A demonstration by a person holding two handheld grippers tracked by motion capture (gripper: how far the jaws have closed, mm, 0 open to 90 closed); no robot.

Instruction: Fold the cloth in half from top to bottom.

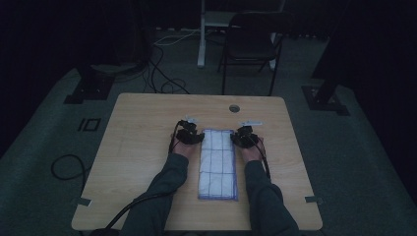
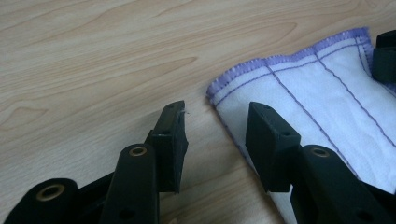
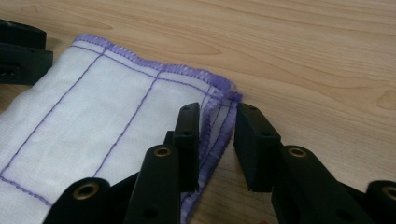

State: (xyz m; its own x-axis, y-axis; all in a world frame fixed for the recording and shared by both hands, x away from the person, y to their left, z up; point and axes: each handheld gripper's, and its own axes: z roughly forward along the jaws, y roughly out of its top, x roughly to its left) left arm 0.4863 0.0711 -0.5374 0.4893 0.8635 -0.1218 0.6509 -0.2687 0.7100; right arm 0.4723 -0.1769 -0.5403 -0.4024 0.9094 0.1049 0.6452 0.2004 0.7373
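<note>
A white cloth [image 1: 219,164] with purple stitched lines and a purple hem lies folded into a long strip down the middle of the wooden table [image 1: 137,147]. My left gripper [image 1: 189,135] is at the strip's far left corner. In the left gripper view its jaws [image 2: 217,112] stand open astride the cloth [image 2: 322,93] corner, one on bare wood and one over the fabric, with nothing pinched. My right gripper [image 1: 243,135] is at the far right corner. Its jaws [image 3: 218,112] are apart, with the cloth [image 3: 93,107] hem slightly raised between them and a gap showing.
A round cable hole [image 1: 234,107] sits near the table's far edge. Beyond the table stand a dark folding chair [image 1: 251,44] and a white post [image 1: 201,34], with cables [image 1: 162,73] on the floor. Cables trail from both grippers toward the near edge.
</note>
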